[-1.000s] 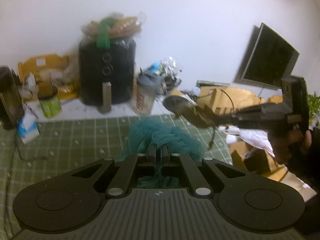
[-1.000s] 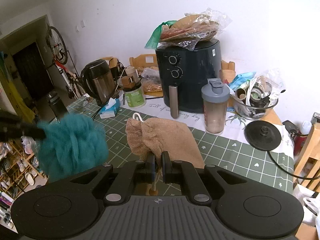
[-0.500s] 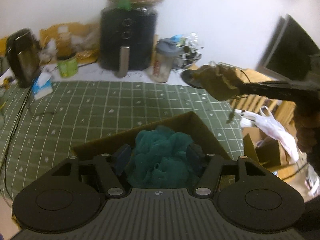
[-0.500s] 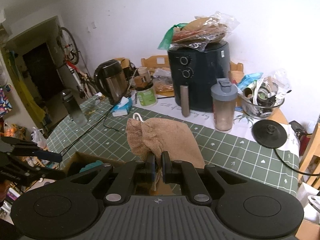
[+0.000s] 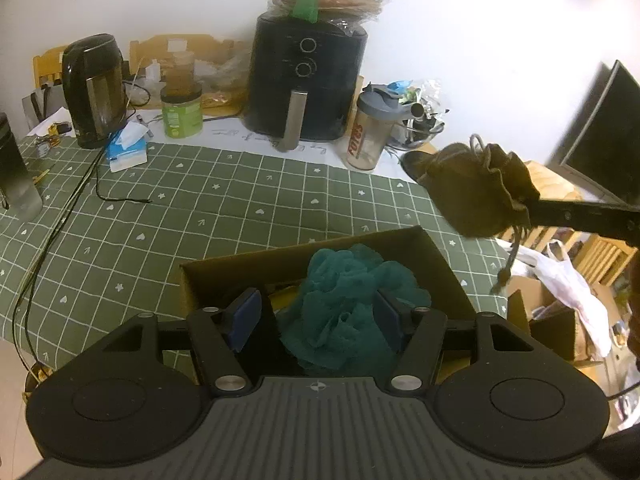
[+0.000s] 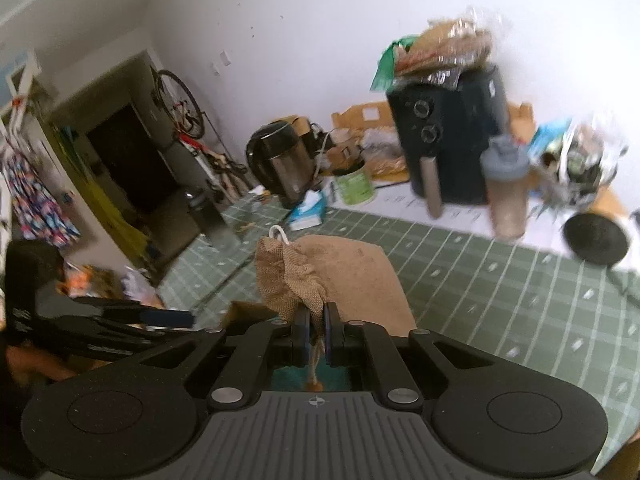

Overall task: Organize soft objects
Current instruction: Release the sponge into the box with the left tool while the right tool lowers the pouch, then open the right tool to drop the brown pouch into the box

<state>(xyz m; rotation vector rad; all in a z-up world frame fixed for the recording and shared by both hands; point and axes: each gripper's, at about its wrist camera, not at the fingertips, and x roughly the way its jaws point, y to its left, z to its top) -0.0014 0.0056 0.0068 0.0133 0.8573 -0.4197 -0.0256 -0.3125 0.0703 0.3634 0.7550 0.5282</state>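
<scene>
Two grippers flank the cardboard box (image 5: 440, 256): the left gripper (image 5: 316, 316), jaws spread, hangs over the teal mesh pouf (image 5: 348, 304) lying inside, while the right gripper (image 6: 316, 330), clenched on the burlap pouch (image 6: 332, 276), hovers beyond the box's right rim and is nearer for the drop.

The left wrist camera looks down and forward from close above the cardboard box (image 5: 444, 264) at the near edge of the table (image 5: 224, 200), facing the air fryer (image 5: 306, 80) at the far edge by the wall. The right wrist camera sits higher and further right, facing the same far edge, blurred. Both views share the air fryer (image 6: 448, 136), kettle (image 6: 280, 164) and green tablecloth (image 6: 480, 280).
</scene>
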